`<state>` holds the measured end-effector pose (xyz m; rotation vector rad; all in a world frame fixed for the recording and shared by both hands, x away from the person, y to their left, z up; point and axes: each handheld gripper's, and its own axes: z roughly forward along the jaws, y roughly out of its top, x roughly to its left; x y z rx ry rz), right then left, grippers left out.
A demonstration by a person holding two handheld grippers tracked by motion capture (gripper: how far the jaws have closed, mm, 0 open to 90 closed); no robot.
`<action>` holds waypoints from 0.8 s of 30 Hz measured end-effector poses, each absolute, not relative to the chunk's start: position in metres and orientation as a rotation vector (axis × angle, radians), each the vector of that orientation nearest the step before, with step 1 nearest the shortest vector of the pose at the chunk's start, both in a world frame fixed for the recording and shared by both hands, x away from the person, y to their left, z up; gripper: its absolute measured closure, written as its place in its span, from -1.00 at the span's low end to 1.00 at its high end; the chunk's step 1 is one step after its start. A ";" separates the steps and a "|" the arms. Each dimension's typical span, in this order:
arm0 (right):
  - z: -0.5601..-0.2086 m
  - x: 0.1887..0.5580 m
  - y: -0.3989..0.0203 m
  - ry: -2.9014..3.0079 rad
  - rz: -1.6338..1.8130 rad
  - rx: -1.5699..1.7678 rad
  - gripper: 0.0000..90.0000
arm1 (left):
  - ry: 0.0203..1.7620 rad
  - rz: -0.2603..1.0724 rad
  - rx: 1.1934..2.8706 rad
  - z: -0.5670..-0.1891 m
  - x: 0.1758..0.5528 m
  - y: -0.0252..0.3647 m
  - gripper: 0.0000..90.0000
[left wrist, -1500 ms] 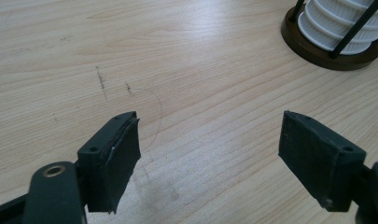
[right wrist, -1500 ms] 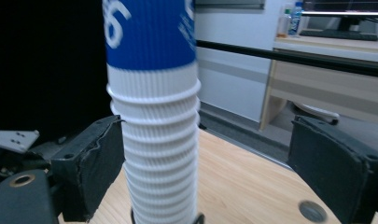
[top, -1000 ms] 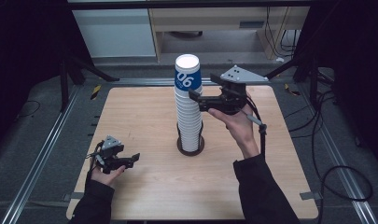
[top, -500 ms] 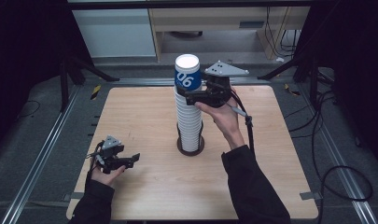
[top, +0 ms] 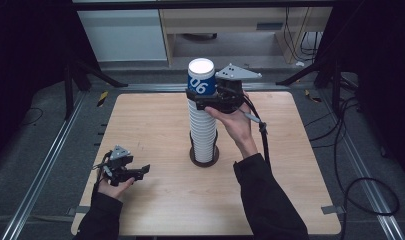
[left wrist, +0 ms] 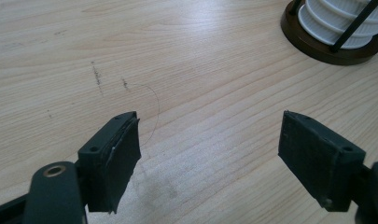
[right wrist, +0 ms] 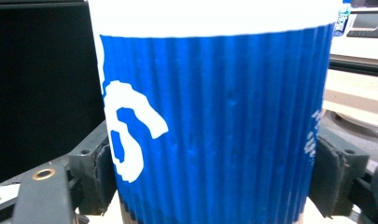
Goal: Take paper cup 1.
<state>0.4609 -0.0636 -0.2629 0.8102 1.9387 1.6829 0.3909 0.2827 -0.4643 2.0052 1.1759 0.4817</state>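
Note:
A blue ribbed paper cup (top: 200, 80) with white numerals tops a tall stack of white cups (top: 204, 131) that stands in a dark round base (top: 205, 160) at the table's middle. My right gripper (top: 199, 96) reaches in from the right. Its jaws have just been closing, and in the right gripper view both pads (right wrist: 101, 179) press on the sides of the blue cup (right wrist: 214, 121). Down at the front left, my left gripper (top: 140, 171) rests low over the table with jaws wide open (left wrist: 210, 154) and nothing between them. The base (left wrist: 317, 44) shows ahead of it.
The wooden table (top: 140, 120) is framed by metal rails (top: 45, 165). A white cabinet and a shelf stand beyond its far edge. The right gripper's cable (top: 264, 135) hangs beside the forearm.
The right gripper has shifted left up to the blue cup, and its jaws have closed around it. The left hand has stayed put.

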 end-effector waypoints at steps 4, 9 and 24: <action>-0.256 0.458 -0.065 1.921 1.688 0.790 -0.58 | 1.177 0.482 2.005 -0.464 0.391 0.283 -0.55; -0.246 0.457 -0.066 1.914 1.692 0.774 -0.55 | 1.186 0.481 1.997 -0.464 0.391 0.284 -0.55; -0.219 0.459 -0.070 1.868 1.749 0.748 -0.54 | 1.190 0.480 1.997 -0.464 0.391 0.284 -0.55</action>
